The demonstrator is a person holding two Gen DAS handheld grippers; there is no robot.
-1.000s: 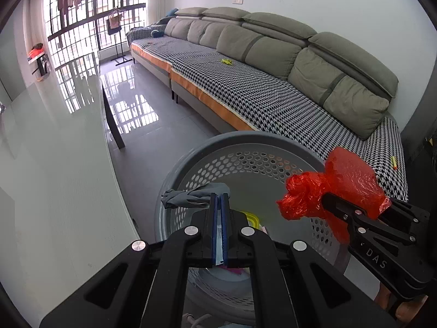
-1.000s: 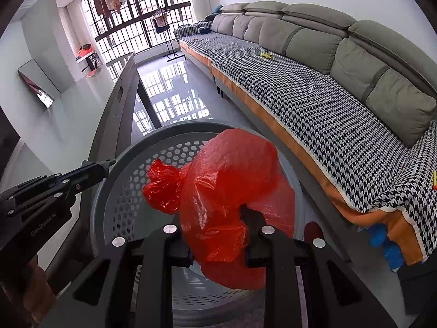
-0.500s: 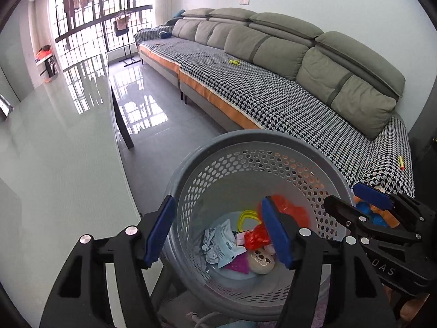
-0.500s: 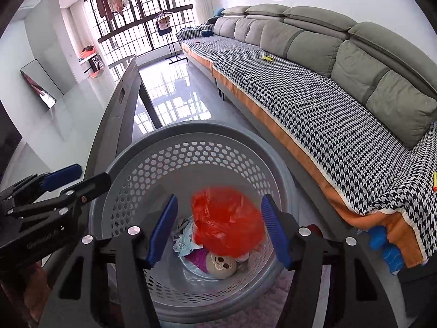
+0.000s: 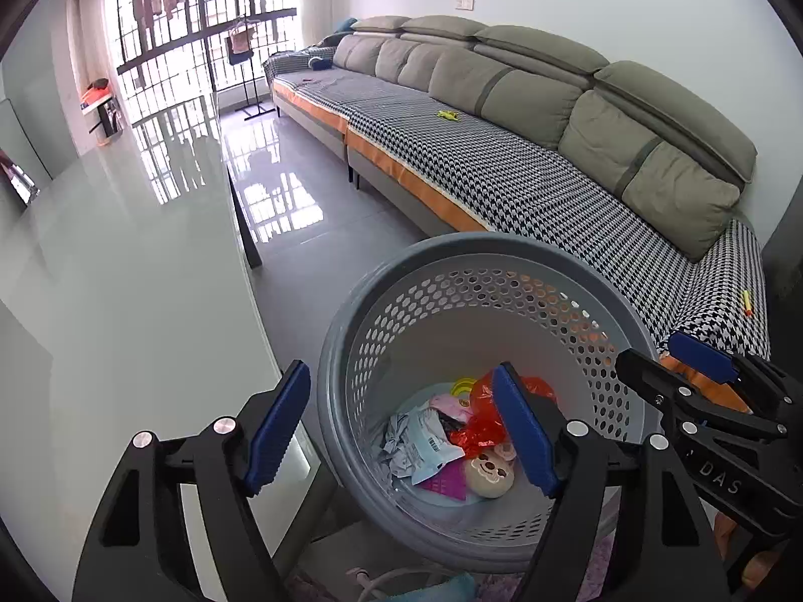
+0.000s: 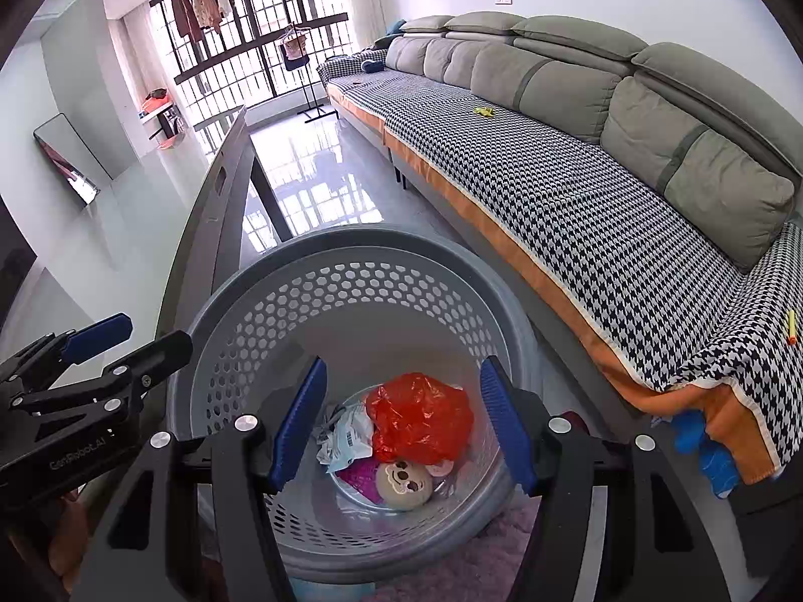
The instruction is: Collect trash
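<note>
Now that the red plastic bag (image 6: 420, 424) lies at the bottom of the grey perforated basket (image 6: 351, 251), resting on a crumpled white wrapper (image 6: 346, 439), a round toy face (image 6: 404, 484) and a pink piece (image 6: 357, 479), the drop is judged complete. The right tool (image 6: 401, 419) is held above the basket mouth with its jaws parted and nothing between them. The left tool (image 5: 396, 431) has just been opened wider; it too is empty, and it straddles the basket's rim at 9 o'clock.

To finish the step well, both tools are best lifted straight up and clear of the rim before being swung away, so that the light basket is not tipped or dragged. Jaws may be left apart, ready for the next piece.

Further trash appears to be left on the sofa (image 6: 577, 190): a small yellow item (image 6: 484, 111) is seen on the houndstooth cover at 1 o'clock, well apart from the basket, and a yellow-and-orange stick (image 6: 791, 333) lies near the sofa's end at 3 o'clock. Blue objects (image 6: 702, 444) are tucked below the sofa edge at 4 o'clock; what they are cannot be told.

A glossy bench (image 5: 125, 301) runs along 9 to 11 o'clock, its edge just beside the basket. Between bench and sofa only a narrow floor lane is left, and the basket stands in it, so any reach toward the sofa must be routed over or around the rim.
</note>
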